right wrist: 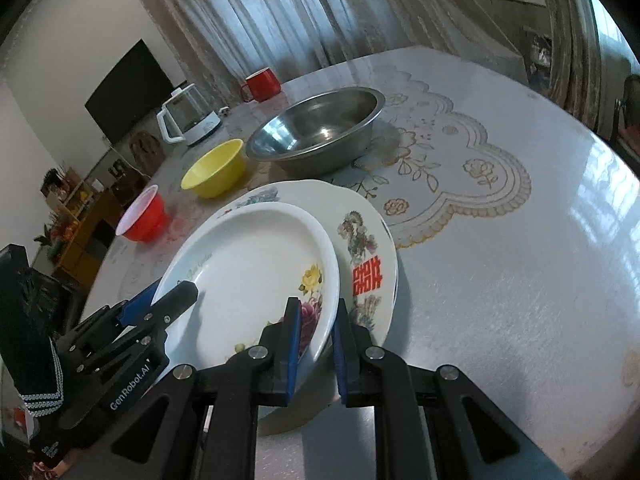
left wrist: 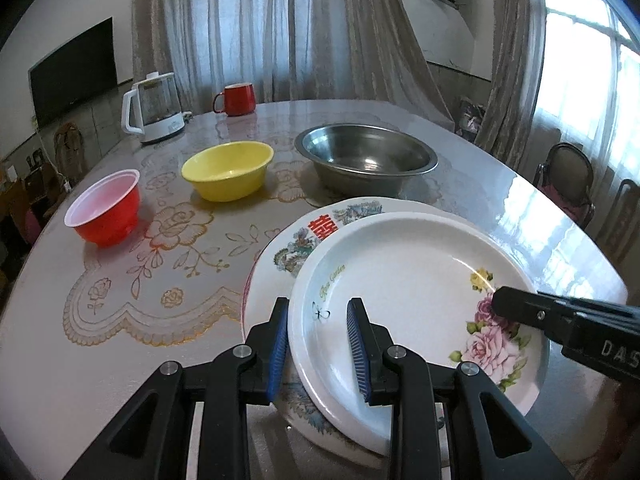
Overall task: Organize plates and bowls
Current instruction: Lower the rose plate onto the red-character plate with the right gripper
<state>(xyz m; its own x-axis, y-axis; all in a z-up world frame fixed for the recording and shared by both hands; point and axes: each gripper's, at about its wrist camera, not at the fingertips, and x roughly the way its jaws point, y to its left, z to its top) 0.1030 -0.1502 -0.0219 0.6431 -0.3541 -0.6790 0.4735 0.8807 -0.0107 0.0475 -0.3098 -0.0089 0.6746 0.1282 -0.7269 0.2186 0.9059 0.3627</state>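
Note:
A white rose plate (left wrist: 408,292) (right wrist: 248,280) lies on a larger plate with a red emblem (left wrist: 304,240) (right wrist: 360,248). My left gripper (left wrist: 318,322) straddles the rose plate's left rim, one pad under and one over it; it also shows in the right wrist view (right wrist: 160,304). My right gripper (right wrist: 316,320) straddles the plate's right rim the same way; it also shows in the left wrist view (left wrist: 520,308). The jaws stand close around the rim; contact is unclear. Beyond stand a red bowl (left wrist: 106,208) (right wrist: 144,218), a yellow bowl (left wrist: 228,170) (right wrist: 214,168) and a steel bowl (left wrist: 366,160) (right wrist: 320,132).
A white kettle (left wrist: 154,108) (right wrist: 188,118) and a red mug (left wrist: 238,98) (right wrist: 262,84) stand at the far edge of the round table (left wrist: 160,280). Chairs (left wrist: 568,176) stand to the right. The right half of the table (right wrist: 500,260) is bare cloth.

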